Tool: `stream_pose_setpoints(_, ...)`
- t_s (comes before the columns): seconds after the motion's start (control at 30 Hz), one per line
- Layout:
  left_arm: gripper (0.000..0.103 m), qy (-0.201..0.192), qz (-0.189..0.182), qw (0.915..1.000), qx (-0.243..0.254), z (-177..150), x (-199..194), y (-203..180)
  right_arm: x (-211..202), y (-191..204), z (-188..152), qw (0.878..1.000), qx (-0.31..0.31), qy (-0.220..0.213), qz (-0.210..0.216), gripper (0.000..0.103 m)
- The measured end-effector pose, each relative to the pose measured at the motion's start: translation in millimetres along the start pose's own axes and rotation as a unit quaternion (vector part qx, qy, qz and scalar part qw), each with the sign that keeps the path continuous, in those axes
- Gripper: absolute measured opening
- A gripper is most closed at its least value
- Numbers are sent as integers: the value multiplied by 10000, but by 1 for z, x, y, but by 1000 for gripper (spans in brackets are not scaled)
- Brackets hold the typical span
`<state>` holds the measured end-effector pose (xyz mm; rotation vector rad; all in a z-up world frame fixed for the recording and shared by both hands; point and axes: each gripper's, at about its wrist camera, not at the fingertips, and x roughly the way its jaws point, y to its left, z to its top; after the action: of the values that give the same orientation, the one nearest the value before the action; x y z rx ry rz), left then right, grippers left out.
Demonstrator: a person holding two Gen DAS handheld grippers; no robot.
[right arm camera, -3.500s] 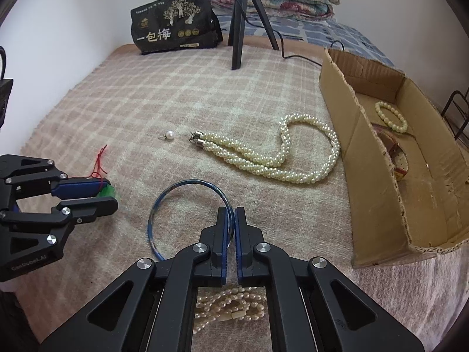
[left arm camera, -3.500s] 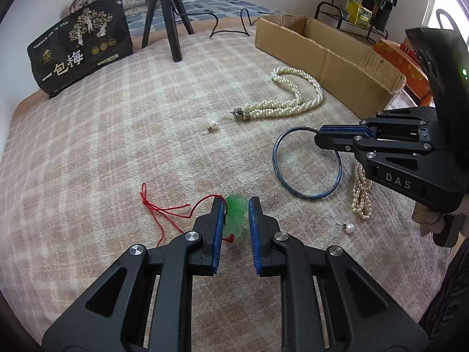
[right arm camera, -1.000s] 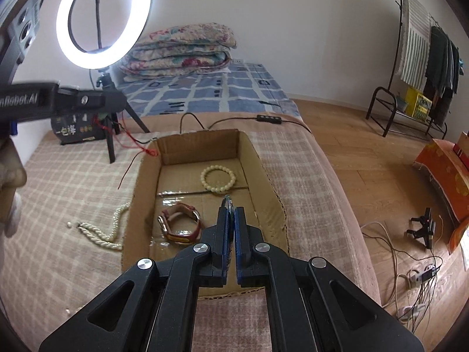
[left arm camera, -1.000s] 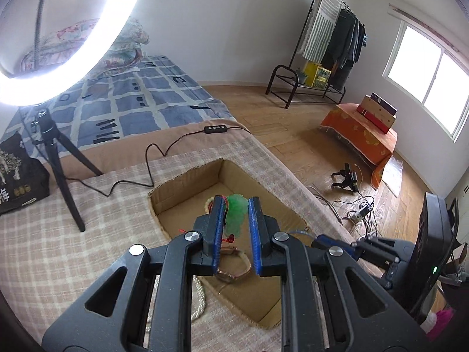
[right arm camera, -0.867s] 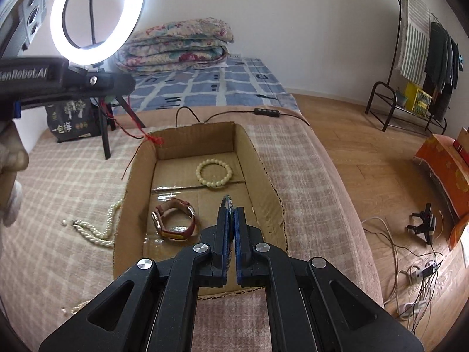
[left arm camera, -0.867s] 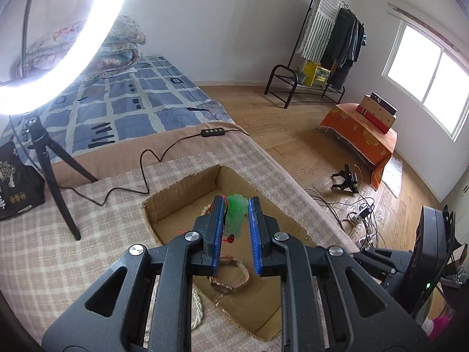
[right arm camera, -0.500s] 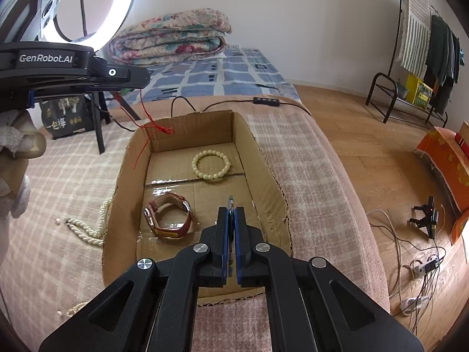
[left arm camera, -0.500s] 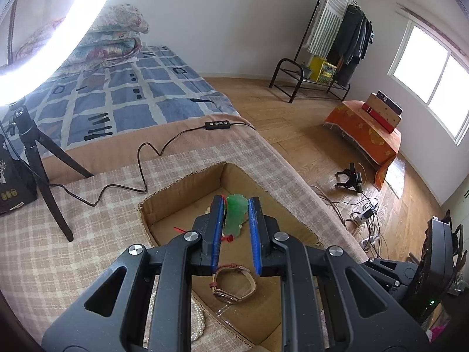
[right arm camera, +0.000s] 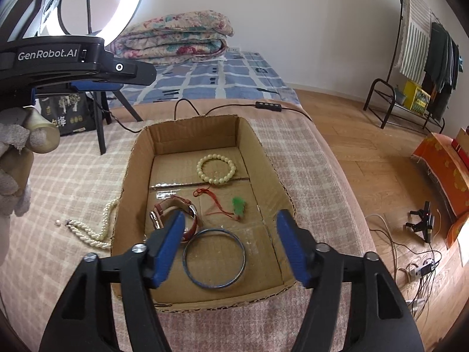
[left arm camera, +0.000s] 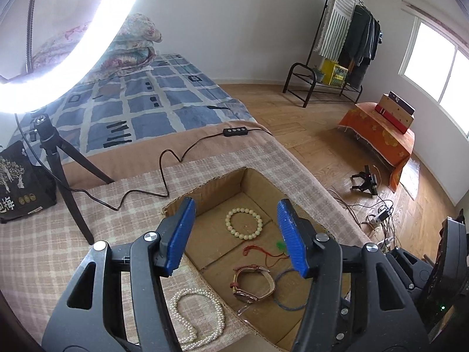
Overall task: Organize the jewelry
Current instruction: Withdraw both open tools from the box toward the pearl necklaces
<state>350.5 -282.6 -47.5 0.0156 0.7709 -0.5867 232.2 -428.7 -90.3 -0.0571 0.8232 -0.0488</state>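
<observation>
A cardboard box (right arm camera: 265,158) sits on the checked blanket. Inside lie a green pendant (right arm camera: 239,204) on a red cord (right arm camera: 215,198), a blue bangle (right arm camera: 214,258), a brown watch (right arm camera: 173,211) and a cream bead bracelet (right arm camera: 216,169). My right gripper (right arm camera: 230,250) is open and empty above the bangle. My left gripper (left arm camera: 236,237) is open and empty above the box (left arm camera: 211,184); pendant (left arm camera: 280,245), bangle (left arm camera: 288,289), watch (left arm camera: 253,283) and bracelet (left arm camera: 244,228) show below it. The left gripper's fingers (right arm camera: 96,86) hover at upper left in the right wrist view.
A pearl necklace (left arm camera: 199,319) lies on the blanket left of the box, also in the right wrist view (right arm camera: 96,230), with a loose pearl (right arm camera: 58,222). A ring light tripod (left arm camera: 63,170), its cable (left arm camera: 164,173) and a black bag (left arm camera: 20,184) stand beyond. The bed edge drops off right.
Both grippers have opened. The green pendant with its red cord dropped from my left gripper into the box, and the blue bangle dropped from my right gripper onto the box floor.
</observation>
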Motion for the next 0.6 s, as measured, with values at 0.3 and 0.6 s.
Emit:
stream_pose_setpoints(0.3, 60, -93, 71, 9999, 70, -3, -29, 9, -22, 6, 6, 9996, 56, -112, -235, 78)
stream_pose_setpoints(0.6, 60, -228, 242, 9994, 96, -11, -78, 37, -54, 13, 10, 9993, 137, -259, -212, 79)
